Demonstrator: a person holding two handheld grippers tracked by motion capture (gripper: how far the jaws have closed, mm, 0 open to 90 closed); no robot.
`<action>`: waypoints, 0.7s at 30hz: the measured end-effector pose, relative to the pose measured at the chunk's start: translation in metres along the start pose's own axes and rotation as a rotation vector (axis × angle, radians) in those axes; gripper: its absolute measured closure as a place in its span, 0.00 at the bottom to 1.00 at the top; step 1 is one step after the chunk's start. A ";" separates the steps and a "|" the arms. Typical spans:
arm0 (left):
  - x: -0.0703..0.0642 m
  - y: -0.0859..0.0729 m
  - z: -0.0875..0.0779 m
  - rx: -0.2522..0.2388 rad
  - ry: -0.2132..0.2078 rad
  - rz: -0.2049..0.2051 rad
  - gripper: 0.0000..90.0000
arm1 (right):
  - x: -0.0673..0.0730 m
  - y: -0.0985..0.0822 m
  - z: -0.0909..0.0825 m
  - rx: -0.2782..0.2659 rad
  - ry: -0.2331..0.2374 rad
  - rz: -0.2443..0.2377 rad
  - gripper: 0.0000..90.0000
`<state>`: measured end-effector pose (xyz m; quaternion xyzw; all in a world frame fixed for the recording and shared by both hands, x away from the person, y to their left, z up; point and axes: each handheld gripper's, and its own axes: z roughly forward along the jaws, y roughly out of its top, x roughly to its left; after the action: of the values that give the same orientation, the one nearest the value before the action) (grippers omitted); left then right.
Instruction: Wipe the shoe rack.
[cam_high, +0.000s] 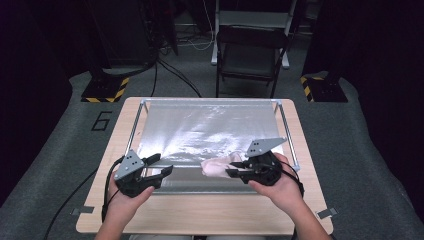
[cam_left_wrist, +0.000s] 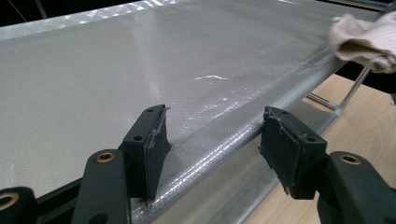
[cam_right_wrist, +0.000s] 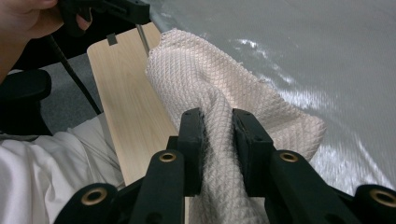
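The right hand-held gripper (cam_high: 235, 170) has its jaws clamped on a bunched cream cloth (cam_high: 218, 165), which sits right of centre in the high view, over the near edge of the shiny silver sheet (cam_high: 200, 127) stretched on a frame on the bench (cam_high: 200, 212). The cloth sticks out from that gripper toward the frame's left, its long axis running along the sheet's near edge. The left hand-held gripper (cam_high: 162, 167), jaws apart and straddling that same edge with nothing pressed between them, sits lower left of centre, so any wipe across the sheet falls to the right hand, I judge.
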<state>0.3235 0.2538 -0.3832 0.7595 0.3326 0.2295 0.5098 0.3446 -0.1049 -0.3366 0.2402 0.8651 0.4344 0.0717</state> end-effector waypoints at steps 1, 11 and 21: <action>0.000 0.000 0.000 0.000 -0.001 0.000 0.46 | 0.002 -0.003 -0.002 -0.006 -0.007 0.004 0.82; 0.000 0.000 0.000 -0.004 0.000 0.002 0.46 | 0.007 -0.057 0.000 -0.006 -0.060 0.075 0.82; -0.001 -0.002 0.000 -0.014 0.003 0.003 0.46 | -0.007 -0.113 0.018 0.013 -0.142 0.178 0.81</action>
<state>0.3229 0.2538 -0.3847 0.7562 0.3305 0.2339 0.5141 0.3167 -0.1531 -0.4371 0.3467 0.8358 0.4155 0.0925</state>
